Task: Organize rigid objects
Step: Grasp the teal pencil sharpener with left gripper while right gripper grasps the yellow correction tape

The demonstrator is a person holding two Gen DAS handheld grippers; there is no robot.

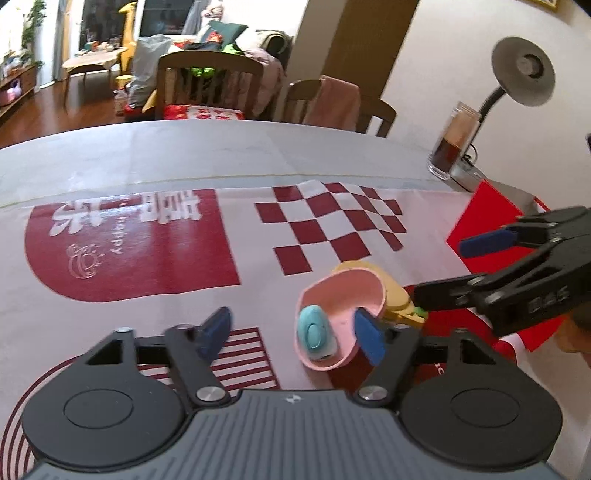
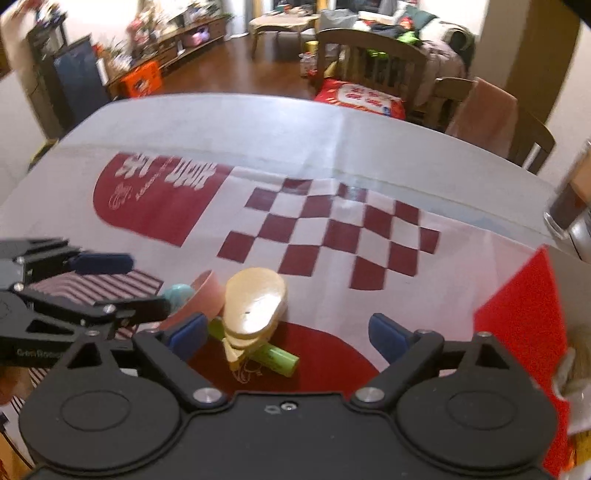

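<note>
On the bench, both grippers gape; ease your left gripper off the bowl rim toward 9 o'clock.

This was a home. The desk wore a red and white cloth. Wooden chairs stood behind it, one with a red cushion. Clothes were piled on a sofa. Farther back were a small wooden table, a yellow giraffe toy and low shelves on a wood floor.
</note>
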